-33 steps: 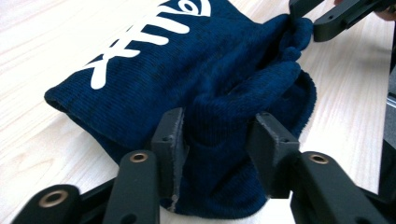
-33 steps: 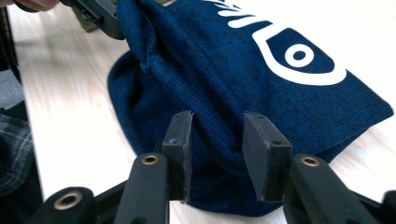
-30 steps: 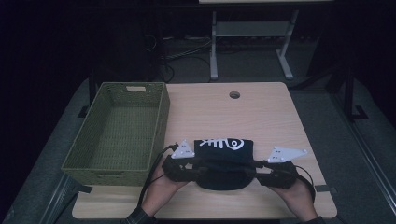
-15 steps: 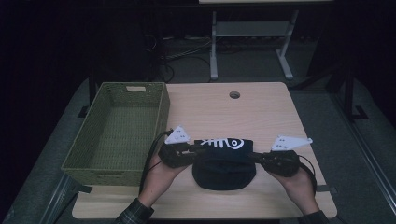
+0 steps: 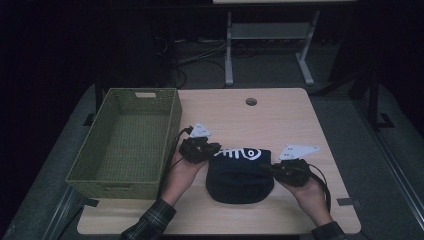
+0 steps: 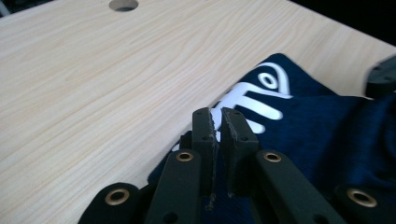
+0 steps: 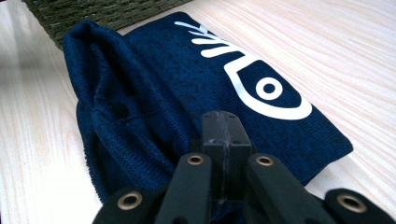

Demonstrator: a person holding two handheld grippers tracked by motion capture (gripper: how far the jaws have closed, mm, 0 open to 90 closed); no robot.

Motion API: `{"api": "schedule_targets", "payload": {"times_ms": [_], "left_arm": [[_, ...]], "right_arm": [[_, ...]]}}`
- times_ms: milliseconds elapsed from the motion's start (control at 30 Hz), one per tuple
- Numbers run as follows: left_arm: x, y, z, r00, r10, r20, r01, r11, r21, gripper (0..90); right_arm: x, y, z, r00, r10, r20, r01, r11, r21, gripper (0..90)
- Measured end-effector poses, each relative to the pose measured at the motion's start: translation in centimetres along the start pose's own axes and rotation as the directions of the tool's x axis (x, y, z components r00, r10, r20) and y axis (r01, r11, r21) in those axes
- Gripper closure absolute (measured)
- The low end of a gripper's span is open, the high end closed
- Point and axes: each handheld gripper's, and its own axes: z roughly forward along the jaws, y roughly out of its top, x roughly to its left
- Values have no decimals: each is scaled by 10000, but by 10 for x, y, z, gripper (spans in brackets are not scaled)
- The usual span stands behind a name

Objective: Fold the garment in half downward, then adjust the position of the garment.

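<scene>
As your hands spread apart, both sets of fingers were closing on the folded navy cloth (image 5: 240, 172). Your left gripper (image 6: 218, 135) nipped its near-left edge, a sliver of gap remaining; your right gripper (image 7: 222, 133) pressed fully together on its right edge. You looked ready to lift it toward the wicker basket (image 5: 112, 185).

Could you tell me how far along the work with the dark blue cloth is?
Done: the cloth already lies folded on the table. In hand: the left gripper and right gripper have just been closing and now pinch its two side edges. Left: the basket beside it holds nothing, so lifting the cloth into it probably remains.
</scene>
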Motion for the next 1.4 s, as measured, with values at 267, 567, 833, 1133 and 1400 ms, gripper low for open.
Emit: {"api": "schedule_targets", "payload": {"times_ms": [267,567,833,1133,1400], "left_arm": [[9,-7,21,9998,-169,-80,174,9983,553,835],[10,-18,39,9996,-267,-100,276,9935,1106,850],[9,-24,59,10000,-83,-15,84,9860,1665,898],[7,-18,74,9994,355,-13,-345,9784,2036,900],[4,-9,83,9966,819,65,-814,9730,2162,900]], "right_arm": [[8,-10,4,9999,2,-110,2,9994,348,900],[16,-22,12,9995,161,-264,-139,9968,785,900],[24,-35,23,9993,299,-232,-268,9918,1254,900],[39,-42,31,9998,178,-61,-167,9882,1523,900],[54,-41,35,9989,111,-459,-42,9890,1477,900]]}}
